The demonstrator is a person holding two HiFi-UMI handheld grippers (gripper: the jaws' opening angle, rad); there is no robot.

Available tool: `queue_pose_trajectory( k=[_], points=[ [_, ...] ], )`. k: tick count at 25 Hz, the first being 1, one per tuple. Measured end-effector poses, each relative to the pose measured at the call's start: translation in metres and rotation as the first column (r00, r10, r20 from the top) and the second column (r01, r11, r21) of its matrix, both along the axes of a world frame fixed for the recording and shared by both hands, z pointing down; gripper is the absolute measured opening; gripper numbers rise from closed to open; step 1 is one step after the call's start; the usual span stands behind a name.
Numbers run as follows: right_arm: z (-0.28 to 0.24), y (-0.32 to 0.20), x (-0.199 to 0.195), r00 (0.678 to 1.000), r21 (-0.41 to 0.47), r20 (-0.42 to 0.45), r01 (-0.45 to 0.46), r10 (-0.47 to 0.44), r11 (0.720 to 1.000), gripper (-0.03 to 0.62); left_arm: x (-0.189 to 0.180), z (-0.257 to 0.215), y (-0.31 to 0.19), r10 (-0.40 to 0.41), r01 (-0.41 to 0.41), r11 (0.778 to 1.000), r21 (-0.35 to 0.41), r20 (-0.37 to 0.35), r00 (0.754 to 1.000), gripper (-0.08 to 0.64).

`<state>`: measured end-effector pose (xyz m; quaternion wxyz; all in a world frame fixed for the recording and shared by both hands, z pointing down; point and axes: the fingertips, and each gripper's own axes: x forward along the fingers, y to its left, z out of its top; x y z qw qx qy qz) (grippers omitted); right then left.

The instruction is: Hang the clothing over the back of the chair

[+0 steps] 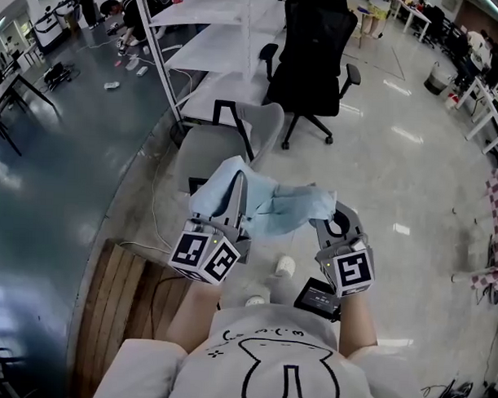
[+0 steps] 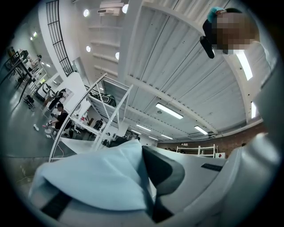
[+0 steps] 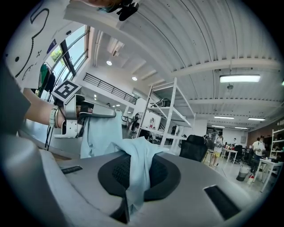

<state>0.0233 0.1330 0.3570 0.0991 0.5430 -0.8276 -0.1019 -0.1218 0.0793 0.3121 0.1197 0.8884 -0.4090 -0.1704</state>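
A light blue garment (image 1: 273, 205) is stretched between my two grippers at chest height. My left gripper (image 1: 239, 194) is shut on the garment's left end, and the cloth (image 2: 97, 177) drapes over its jaws in the left gripper view. My right gripper (image 1: 332, 215) is shut on the right end, where a fold of cloth (image 3: 138, 170) runs down between its pads. From the right gripper view the left gripper (image 3: 82, 116) shows with cloth hanging from it. The grey chair (image 1: 235, 136) stands just beyond the garment, with its back (image 1: 266, 121) to the right.
A black office chair (image 1: 313, 58) stands behind the grey one, beside a white table (image 1: 222, 38). A wooden platform (image 1: 123, 296) lies at my lower left. A small white roll (image 1: 286, 266) and a black device (image 1: 317, 296) lie on the floor near my feet.
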Motion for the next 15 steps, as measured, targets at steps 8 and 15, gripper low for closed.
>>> queue_pose_trajectory(
  k=[8, 15],
  points=[
    [-0.005, -0.071, 0.032, 0.999, 0.038, -0.03, -0.012, 0.014, 0.999, 0.002, 0.008, -0.001, -0.066, -0.034, 0.034, 0.999, 0.021, 0.001, 0.999, 0.014],
    [0.002, -0.143, 0.075, 0.999, 0.028, 0.03, -0.026, 0.025, 0.999, 0.002, 0.028, 0.002, -0.138, -0.081, 0.081, 0.997, 0.019, 0.003, 0.997, 0.014]
  ],
)
